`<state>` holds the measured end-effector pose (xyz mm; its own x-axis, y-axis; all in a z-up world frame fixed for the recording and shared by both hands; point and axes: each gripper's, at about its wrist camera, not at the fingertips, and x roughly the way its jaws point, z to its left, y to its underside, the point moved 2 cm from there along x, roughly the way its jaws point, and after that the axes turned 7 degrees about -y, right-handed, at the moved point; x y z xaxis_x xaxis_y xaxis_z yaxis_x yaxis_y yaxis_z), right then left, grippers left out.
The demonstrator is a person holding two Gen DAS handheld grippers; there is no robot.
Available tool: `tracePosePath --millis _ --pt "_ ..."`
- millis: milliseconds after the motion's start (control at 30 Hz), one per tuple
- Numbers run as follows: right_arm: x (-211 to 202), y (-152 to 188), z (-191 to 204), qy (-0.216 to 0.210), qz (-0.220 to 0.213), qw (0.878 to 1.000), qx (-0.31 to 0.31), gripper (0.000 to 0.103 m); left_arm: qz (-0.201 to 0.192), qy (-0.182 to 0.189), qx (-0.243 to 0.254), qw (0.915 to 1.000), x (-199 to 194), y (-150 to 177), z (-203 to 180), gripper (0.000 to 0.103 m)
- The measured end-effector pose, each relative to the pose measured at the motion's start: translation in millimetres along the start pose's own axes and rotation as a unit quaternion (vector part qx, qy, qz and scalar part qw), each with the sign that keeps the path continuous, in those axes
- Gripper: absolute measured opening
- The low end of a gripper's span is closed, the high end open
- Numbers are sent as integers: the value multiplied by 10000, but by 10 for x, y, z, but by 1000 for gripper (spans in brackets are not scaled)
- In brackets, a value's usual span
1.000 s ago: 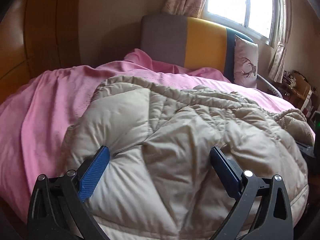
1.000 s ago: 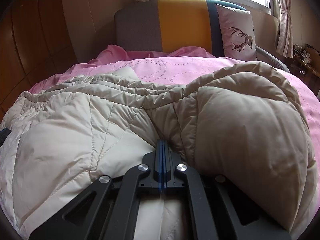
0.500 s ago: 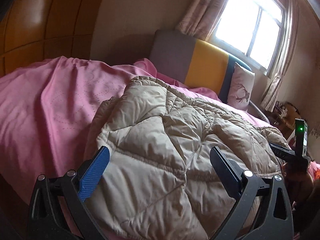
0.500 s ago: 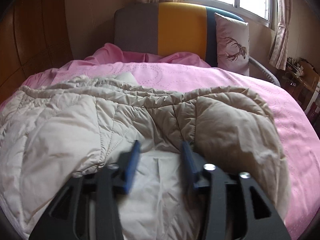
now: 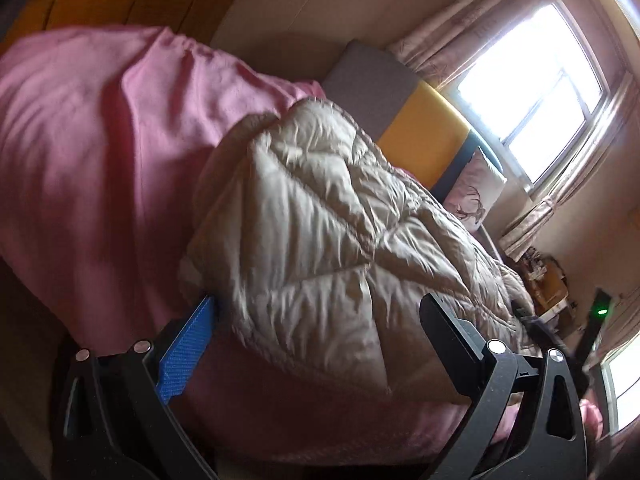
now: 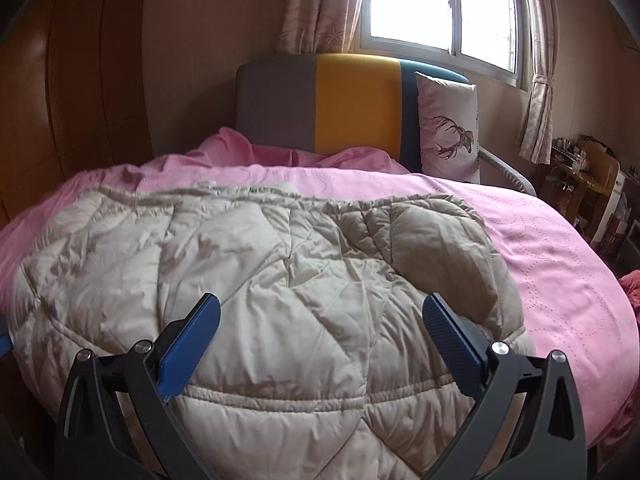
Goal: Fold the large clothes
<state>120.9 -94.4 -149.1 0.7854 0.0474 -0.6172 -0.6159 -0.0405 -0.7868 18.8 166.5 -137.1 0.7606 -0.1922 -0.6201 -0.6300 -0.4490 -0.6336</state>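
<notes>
A beige quilted down jacket (image 6: pixel 280 280) lies folded on a pink bed sheet (image 6: pixel 540 248). It also shows in the left wrist view (image 5: pixel 320 224), seen tilted from the bed's left side. My left gripper (image 5: pixel 316 320) is open and empty, held off the bed's edge at the jacket's near corner. My right gripper (image 6: pixel 320 316) is open and empty, just above the jacket's near hem. The right gripper's body (image 5: pixel 592 328) shows at the far right of the left wrist view.
A grey, yellow and blue headboard (image 6: pixel 352 104) stands at the far end with a deer-print pillow (image 6: pixel 448 128) against it. A window with curtains (image 6: pixel 440 4) is behind. A cluttered wooden desk (image 6: pixel 588 184) stands at the right. Wooden wardrobe panels (image 6: pixel 60 100) line the left wall.
My right gripper opened and let go of the jacket, then drew back and rose. My left gripper stayed open, pulled back off the jacket to the left and tilted.
</notes>
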Motion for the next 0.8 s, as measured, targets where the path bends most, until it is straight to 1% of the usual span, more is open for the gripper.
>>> tracePosePath --millis 33,67,167,267,333,400,467,533,567,600,633,667,700,800 --pt "123 72 20 135 220 9995 -159 101 83 14 -42 10000 20 29 14 99" --pt "223 141 27 130 318 9993 -179 101 166 -10 -63 9998 52 50 22 98" --pt "278 230 2 112 185 9998 35 101 524 -12 -259 9983 193 100 81 89" --pt "263 280 0 85 30 9999 70 101 807 190 -441 9956 346 130 114 89" --pt "245 312 -21 17 -18 9999 164 101 726 478 -692 9938 404 97 123 89" --pt "212 323 -38 -73 -21 9997 244 101 496 732 -918 9918 441 5 110 89" --pt "160 309 -37 -210 -15 9993 295 101 270 877 -1027 9905 480 -70 100 89" --pt "98 300 -38 -289 11 9992 260 101 142 963 -1107 9891 553 -127 119 89" --pt "69 286 -33 -301 41 9993 218 101 111 1018 -1223 9872 606 -148 147 82" --pt "37 253 -27 -311 44 9993 183 101 133 1103 -1404 9838 669 -163 189 70" --pt "-21 222 -25 -339 -17 9993 155 101 176 1147 -1552 9810 717 -169 221 63" --pt "-89 194 -7 -347 -110 9992 135 101 212 1188 -1697 9781 752 -179 259 49" --pt "-145 153 -3 -326 -213 9992 111 101 233 1284 -1808 9748 779 -184 287 42" --pt "-255 -6 1 -136 -392 9991 46 101 208 1615 -1909 9680 723 -240 385 29"
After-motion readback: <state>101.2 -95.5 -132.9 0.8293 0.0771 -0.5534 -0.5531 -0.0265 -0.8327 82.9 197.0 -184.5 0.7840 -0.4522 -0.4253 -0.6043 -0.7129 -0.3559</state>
